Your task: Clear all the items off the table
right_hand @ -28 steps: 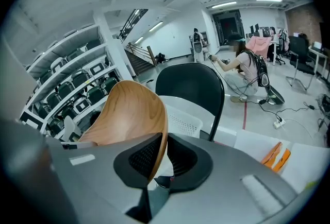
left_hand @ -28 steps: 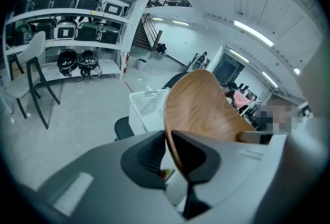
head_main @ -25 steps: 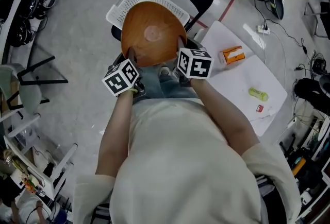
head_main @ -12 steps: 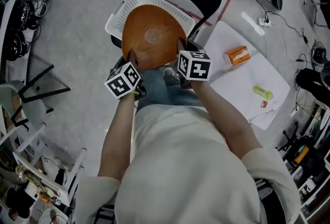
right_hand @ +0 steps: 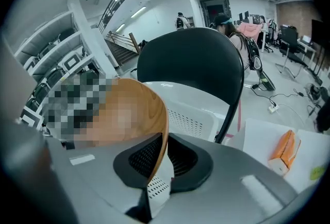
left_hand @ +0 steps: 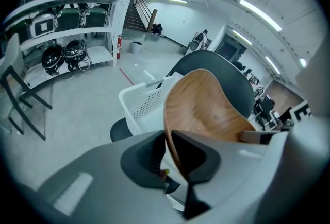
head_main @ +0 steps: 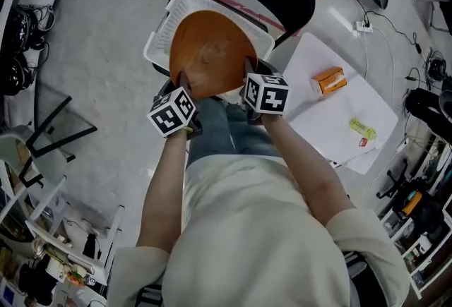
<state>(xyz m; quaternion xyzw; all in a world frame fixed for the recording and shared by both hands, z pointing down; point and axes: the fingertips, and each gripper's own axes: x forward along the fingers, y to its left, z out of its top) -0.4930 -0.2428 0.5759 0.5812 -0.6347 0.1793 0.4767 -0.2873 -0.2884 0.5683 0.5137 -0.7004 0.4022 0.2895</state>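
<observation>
Bowl (head_main: 210, 51), pinched by left gripper (head_main: 181, 80) and right gripper (head_main: 248, 68), is over basket (head_main: 164, 25); orange box (head_main: 330, 80) and yellow thing (head_main: 361, 128), right of basket, are not cleared yet.

The left gripper (left_hand: 169, 141) has its two dark jaws closed on the thin rim of a round brown wooden bowl (left_hand: 206, 109), which stands tilted on its edge. Just behind the bowl is a white perforated plastic basket (left_hand: 143, 107) resting on a black chair (left_hand: 227, 71). At the far left, white metal shelves (left_hand: 67, 17) carry dark helmets (left_hand: 51, 56) above the grey floor (left_hand: 77, 99).
</observation>
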